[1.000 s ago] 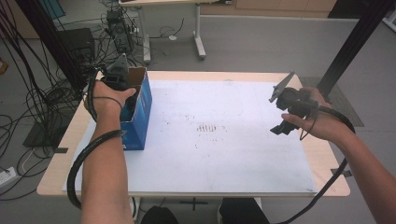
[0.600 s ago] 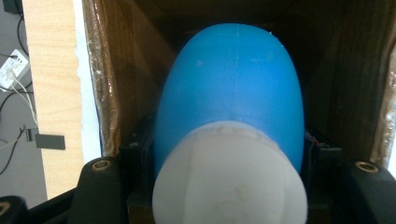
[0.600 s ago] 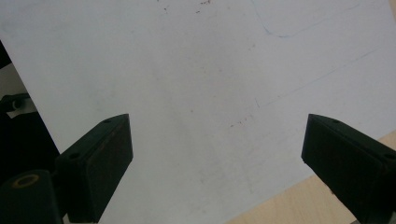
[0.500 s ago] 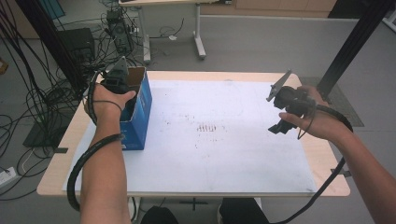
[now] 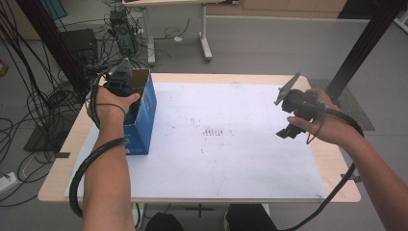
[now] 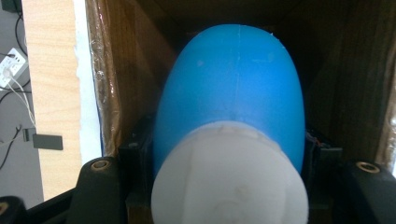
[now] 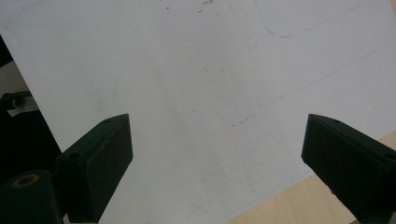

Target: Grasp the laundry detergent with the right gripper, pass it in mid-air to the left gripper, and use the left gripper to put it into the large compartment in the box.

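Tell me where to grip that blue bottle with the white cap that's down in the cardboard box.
Grip the blue bottle across its blue shoulder just below the white cap, coming straight down through the open top of the box. It stands cap-up between close cardboard walls, so the top is probably the one free approach. The left gripper already has its jaws on either side there.

Smooth matt plastic bottle [image 6: 229, 93] (white cap [image 6: 229, 182]) inside a rough cardboard box [image 5: 144, 108] lined with glossy tape.
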A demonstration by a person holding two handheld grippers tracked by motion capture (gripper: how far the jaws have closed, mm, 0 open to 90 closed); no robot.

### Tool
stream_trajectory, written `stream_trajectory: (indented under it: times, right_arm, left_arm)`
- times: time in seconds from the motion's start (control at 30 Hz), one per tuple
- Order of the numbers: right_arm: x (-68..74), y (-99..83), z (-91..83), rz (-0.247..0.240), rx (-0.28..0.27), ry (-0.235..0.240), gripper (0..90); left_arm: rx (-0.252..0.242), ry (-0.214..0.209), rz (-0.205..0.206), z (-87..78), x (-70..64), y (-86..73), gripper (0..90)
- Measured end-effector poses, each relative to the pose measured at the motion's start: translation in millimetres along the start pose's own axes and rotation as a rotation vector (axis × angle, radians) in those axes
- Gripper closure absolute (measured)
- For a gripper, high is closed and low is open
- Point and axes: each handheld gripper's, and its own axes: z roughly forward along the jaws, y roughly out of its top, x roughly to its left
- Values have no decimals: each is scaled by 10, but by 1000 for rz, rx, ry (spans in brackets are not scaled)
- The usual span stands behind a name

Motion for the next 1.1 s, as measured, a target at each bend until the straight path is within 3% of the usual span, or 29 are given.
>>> stream_trajectory:
  times: [1.1]
  right_arm:
    - [13, 40, -67, -15, -1, -18, 89]
  left_arm:
    - [-2, 4, 1, 22, -33, -8, 362]
